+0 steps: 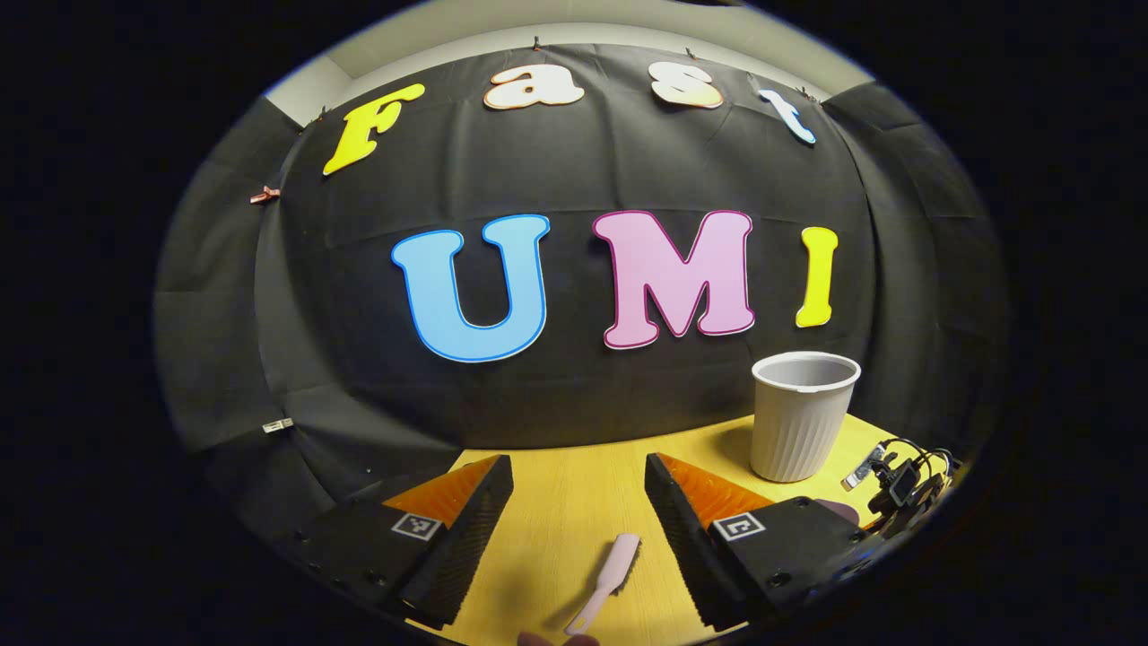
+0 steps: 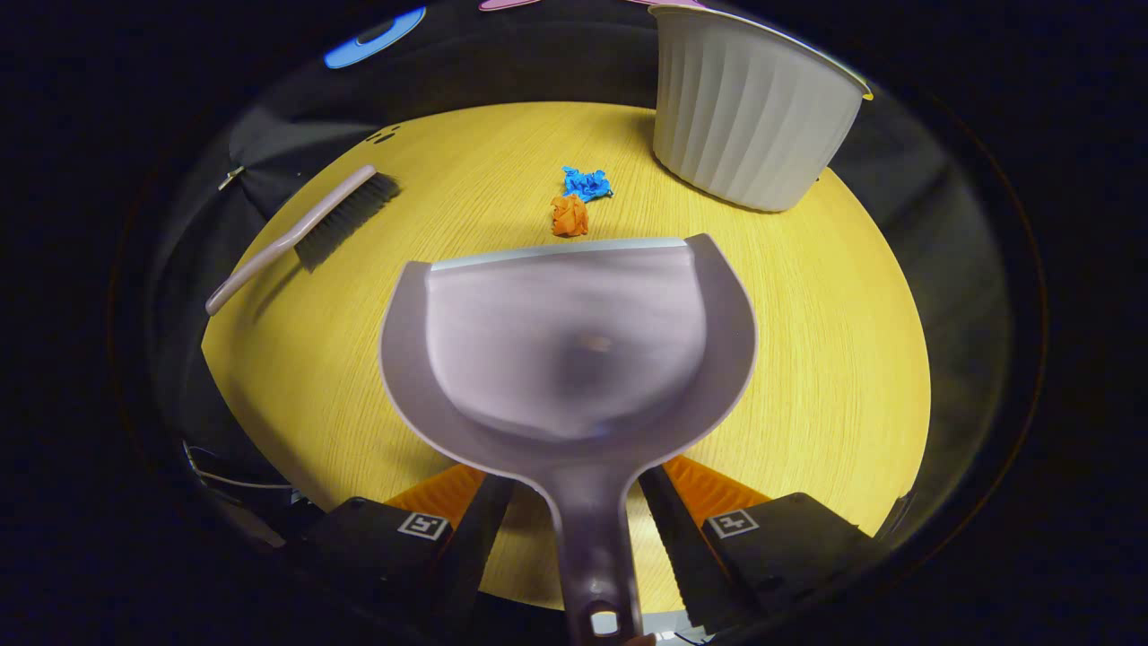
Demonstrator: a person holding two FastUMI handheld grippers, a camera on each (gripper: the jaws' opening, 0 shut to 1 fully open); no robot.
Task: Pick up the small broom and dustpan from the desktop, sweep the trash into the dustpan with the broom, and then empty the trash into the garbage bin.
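A pale mauve dustpan point(image 2: 574, 332) lies on the yellow wooden table point(image 2: 825, 359), its lip toward an orange paper wad point(image 2: 569, 216) and a blue wad point(image 2: 587, 182). Its handle runs back between the fingers of my right gripper point(image 2: 576, 480), which is open, with a gap on either side of the handle. The small broom point(image 2: 305, 224), with dark bristles, lies flat at the left. In the left gripper view the broom point(image 1: 610, 574) lies on the table below and between the fingers of my open left gripper point(image 1: 578, 467). The ribbed grey garbage bin point(image 2: 753, 117) stands upright beyond the wads.
The bin point(image 1: 801, 417) is at the right of the left gripper view, with a tangle of black cables and a clip point(image 1: 901, 480) beside it at the table's edge. The black cloth wall point(image 1: 574, 386) closes off the back of the table point(image 1: 556, 529).
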